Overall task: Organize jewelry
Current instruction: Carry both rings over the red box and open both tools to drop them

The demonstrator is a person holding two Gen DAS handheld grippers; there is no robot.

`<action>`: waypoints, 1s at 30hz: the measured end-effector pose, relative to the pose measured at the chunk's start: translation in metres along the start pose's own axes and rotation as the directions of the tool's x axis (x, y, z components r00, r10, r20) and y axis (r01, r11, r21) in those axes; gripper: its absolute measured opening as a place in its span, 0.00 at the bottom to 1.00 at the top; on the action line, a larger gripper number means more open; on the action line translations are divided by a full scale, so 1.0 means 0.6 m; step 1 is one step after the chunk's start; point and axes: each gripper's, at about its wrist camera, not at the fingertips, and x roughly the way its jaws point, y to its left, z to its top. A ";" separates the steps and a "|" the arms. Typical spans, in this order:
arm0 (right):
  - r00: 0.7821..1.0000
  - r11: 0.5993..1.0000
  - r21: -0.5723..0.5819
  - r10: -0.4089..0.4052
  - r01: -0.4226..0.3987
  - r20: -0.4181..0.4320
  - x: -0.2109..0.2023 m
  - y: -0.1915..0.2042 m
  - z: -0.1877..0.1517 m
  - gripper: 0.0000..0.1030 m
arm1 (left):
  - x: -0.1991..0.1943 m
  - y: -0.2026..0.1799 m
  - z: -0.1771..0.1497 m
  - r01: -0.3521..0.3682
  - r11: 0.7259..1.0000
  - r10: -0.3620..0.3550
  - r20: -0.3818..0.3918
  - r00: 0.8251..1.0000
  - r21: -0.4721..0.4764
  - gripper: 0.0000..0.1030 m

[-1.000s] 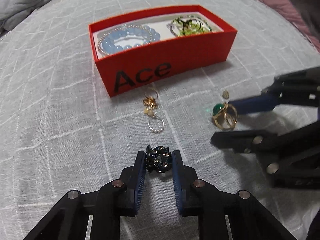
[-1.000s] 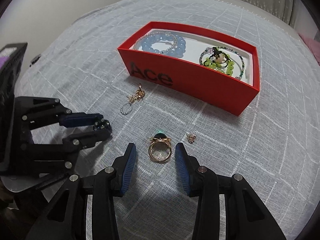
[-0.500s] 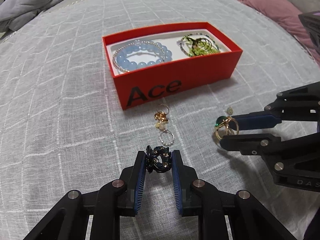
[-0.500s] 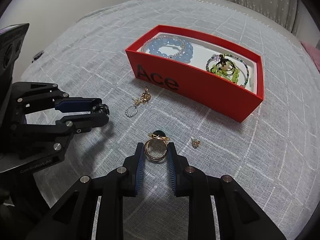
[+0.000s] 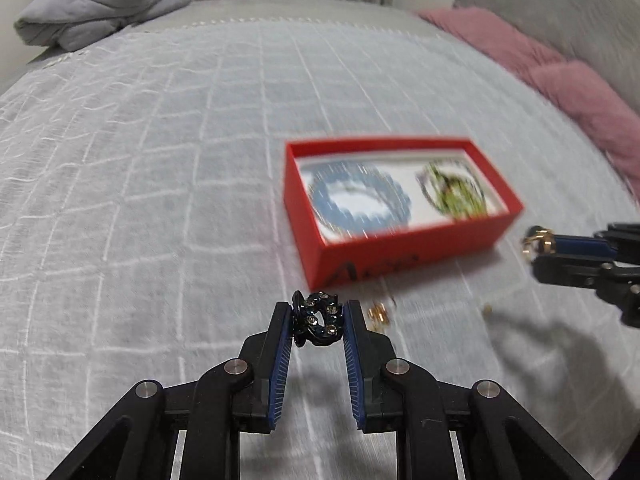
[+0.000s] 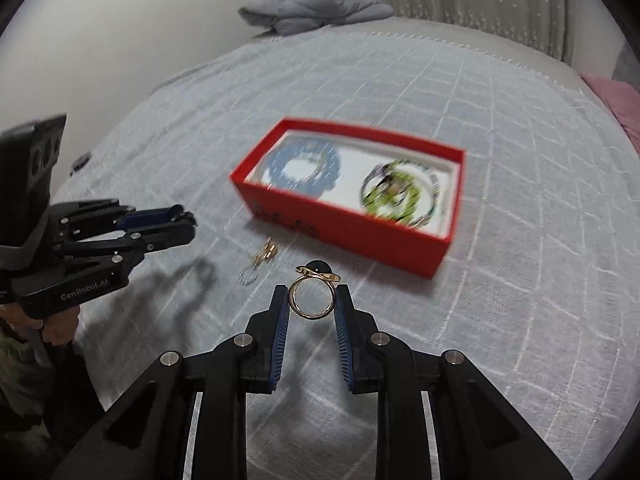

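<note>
My left gripper (image 5: 318, 322) is shut on a dark ring with small stones (image 5: 320, 322) and holds it above the cloth. My right gripper (image 6: 312, 300) is shut on a gold ring with a green stone (image 6: 314, 292), also lifted. The red "Ace" box (image 5: 400, 240) lies ahead of both; it holds a blue bead bracelet (image 5: 360, 200) and a green bead bracelet (image 5: 456, 194). The box also shows in the right wrist view (image 6: 348, 224). The left gripper shows at the left of the right wrist view (image 6: 184, 224), the right gripper at the right of the left wrist view (image 5: 532, 248).
A gold earring with a silver hoop (image 6: 260, 260) lies on the grey checked cloth in front of the box. A tiny gold stud (image 5: 487, 309) lies near the right gripper. A folded grey garment (image 5: 100, 0) and a pink quilt (image 5: 560, 80) lie at the far edges.
Both grippers have lifted with their rings and pulled back from the box. The right gripper closed on the gold ring a moment ago. The view is motion-blurred now.
</note>
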 end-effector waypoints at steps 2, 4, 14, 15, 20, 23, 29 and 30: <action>1.000 0.999 0.036 -0.004 0.003 0.024 -0.013 -0.018 0.006 0.23 | 0.002 0.006 0.010 0.005 1.000 -0.005 0.010 1.000 -0.020 0.20; 0.999 0.997 0.074 -0.008 0.005 0.038 -0.019 -0.038 0.012 0.23 | 0.006 0.004 0.019 0.016 0.999 -0.015 0.023 1.000 -0.029 0.20; 0.998 0.993 0.115 -0.037 0.030 0.056 -0.008 -0.065 0.035 0.23 | 0.034 -0.036 0.087 0.053 0.999 -0.054 0.057 0.997 0.007 0.20; 0.997 0.992 0.118 -0.039 0.032 0.060 -0.006 -0.067 0.038 0.23 | 0.041 -0.038 0.092 0.060 0.998 -0.060 0.049 0.997 0.006 0.20; 0.996 0.989 0.139 -0.063 0.054 0.061 0.007 -0.081 0.048 0.23 | 0.072 -0.034 0.109 0.074 0.997 -0.074 0.015 0.997 -0.003 0.20; 0.995 0.988 0.142 -0.071 0.061 0.070 0.013 -0.086 0.055 0.23 | 0.086 -0.023 0.112 0.083 0.996 -0.083 -0.005 0.997 -0.028 0.20; 0.995 0.990 0.125 -0.076 0.067 0.069 0.028 -0.082 0.065 0.23 | 0.093 -0.006 0.115 0.127 0.990 -0.128 -0.013 0.992 -0.066 0.20; 0.995 0.990 0.123 -0.076 0.067 0.069 0.029 -0.082 0.066 0.23 | 0.094 -0.006 0.115 0.129 0.989 -0.130 -0.014 0.991 -0.065 0.20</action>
